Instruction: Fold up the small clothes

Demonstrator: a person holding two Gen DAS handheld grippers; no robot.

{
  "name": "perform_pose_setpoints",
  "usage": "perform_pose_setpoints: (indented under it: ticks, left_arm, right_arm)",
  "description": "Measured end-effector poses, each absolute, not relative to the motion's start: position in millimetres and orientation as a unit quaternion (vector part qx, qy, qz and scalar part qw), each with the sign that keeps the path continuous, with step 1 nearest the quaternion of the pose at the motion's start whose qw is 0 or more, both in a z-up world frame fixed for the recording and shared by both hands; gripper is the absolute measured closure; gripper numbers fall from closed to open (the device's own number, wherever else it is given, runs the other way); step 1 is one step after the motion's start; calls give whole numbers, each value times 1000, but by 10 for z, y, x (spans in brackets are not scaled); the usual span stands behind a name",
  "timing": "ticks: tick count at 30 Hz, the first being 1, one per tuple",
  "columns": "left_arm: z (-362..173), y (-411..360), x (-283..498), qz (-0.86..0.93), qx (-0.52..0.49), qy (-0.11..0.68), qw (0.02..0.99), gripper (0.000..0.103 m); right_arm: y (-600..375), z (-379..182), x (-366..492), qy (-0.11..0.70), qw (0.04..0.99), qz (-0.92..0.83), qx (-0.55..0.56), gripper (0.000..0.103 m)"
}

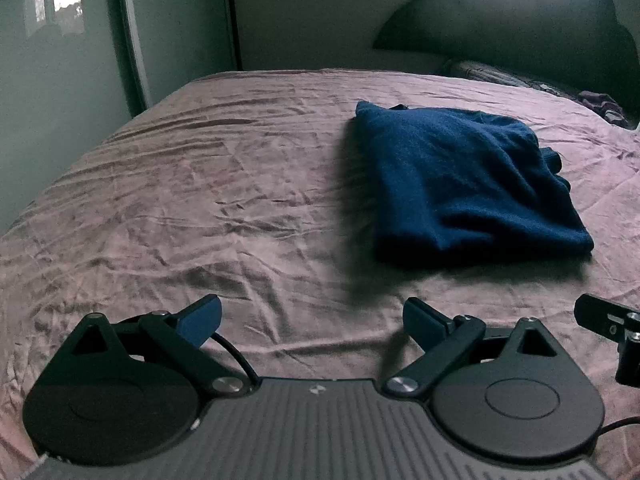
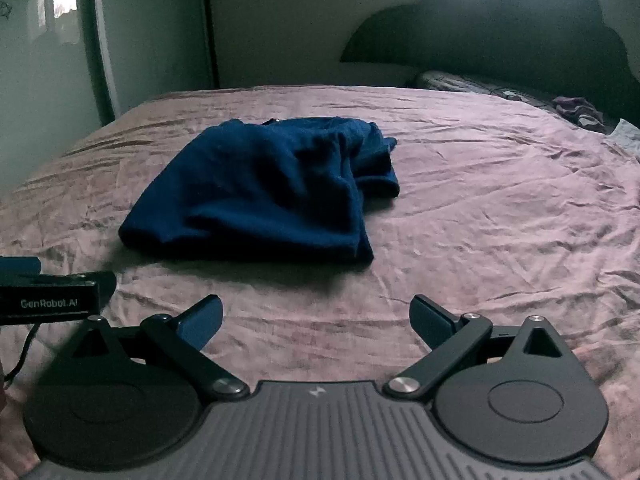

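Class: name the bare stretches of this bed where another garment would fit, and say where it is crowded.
Bare sheet lies left of the blue garment, up to the bed's edge; more lies between it and both open grippers, and on its right. The headboard end is cluttered.

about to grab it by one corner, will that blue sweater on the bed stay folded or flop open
The blue sweater looks like soft, thick knit, so it will likely sag and unfold from one corner. Its loose layers at the right edge would probably slide apart. It should drag on the wrinkled bedsheet, not glide.
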State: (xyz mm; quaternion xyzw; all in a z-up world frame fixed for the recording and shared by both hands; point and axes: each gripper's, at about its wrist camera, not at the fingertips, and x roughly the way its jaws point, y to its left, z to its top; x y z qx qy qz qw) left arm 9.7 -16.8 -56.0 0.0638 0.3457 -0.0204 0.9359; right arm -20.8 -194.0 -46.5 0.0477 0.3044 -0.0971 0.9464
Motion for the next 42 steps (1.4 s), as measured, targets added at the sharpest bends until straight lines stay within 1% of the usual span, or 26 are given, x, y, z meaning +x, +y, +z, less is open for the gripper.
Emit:
perform_pose_setpoints:
  ticks: [42]
  left_arm:
    - [-577, -162, 71, -18, 69, 346, 935, 4]
  right_arm:
    - [-1903, -440, -214, 304, 947, -91, 52, 2]
